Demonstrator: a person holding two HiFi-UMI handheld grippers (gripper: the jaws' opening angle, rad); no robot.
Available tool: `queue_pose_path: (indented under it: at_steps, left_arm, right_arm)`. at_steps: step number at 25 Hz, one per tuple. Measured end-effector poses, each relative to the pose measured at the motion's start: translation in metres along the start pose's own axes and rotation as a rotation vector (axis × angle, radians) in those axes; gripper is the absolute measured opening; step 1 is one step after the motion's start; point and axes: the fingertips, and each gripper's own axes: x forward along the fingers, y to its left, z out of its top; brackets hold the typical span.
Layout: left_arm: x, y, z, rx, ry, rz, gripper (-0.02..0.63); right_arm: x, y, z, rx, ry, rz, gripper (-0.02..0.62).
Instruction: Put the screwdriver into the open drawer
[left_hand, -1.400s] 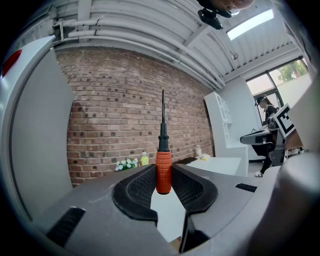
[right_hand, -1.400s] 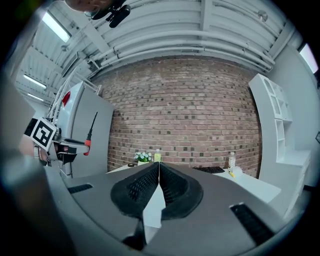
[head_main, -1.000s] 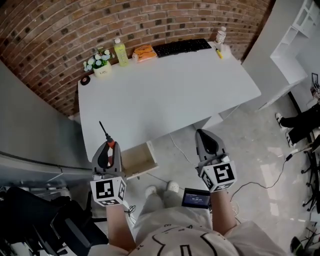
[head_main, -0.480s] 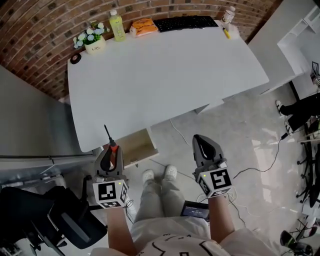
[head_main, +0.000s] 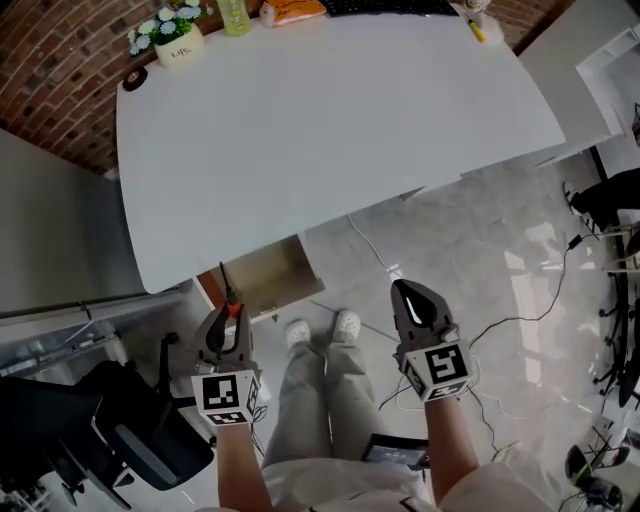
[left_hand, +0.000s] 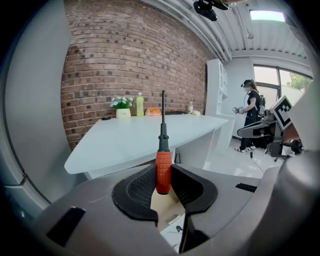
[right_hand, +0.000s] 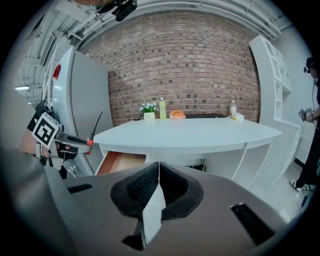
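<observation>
Left gripper view shows your left gripper (head_main: 225, 318) clamped on the screwdriver (left_hand: 163, 150) by its orange handle, shaft upright. It looks light and rigid, and the ribbed handle is the place to hold. The drawer (head_main: 265, 275) is open just ahead under the worktop (head_main: 330, 130). Your right gripper (right_hand: 158, 172) is closed and empty.

No print can be read: the pot (head_main: 181, 52) on the desk (head_main: 330, 130) bears a dark word too small to make out, and the bottle (head_main: 236, 14) label is blurred.

drawer (head_main: 268, 277) half under table (head_main: 330, 120), keyboard (head_main: 390, 6) cut off
</observation>
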Motion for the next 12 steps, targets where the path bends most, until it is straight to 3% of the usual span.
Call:
queue_pose_path:
  at_steps: [7, 12]
  left_arm:
    - [0.024, -0.004, -0.059, 0.102, 0.096, -0.064, 0.097]
    - [0.040, -0.002, -0.078, 0.106, 0.106, -0.097, 0.097]
  right_arm:
    - [0.019, 0.009, -0.051, -0.026, 0.050, 0.027, 0.018]
    - [0.034, 0.021, -0.079, -0.031, 0.081, 0.073, 0.018]
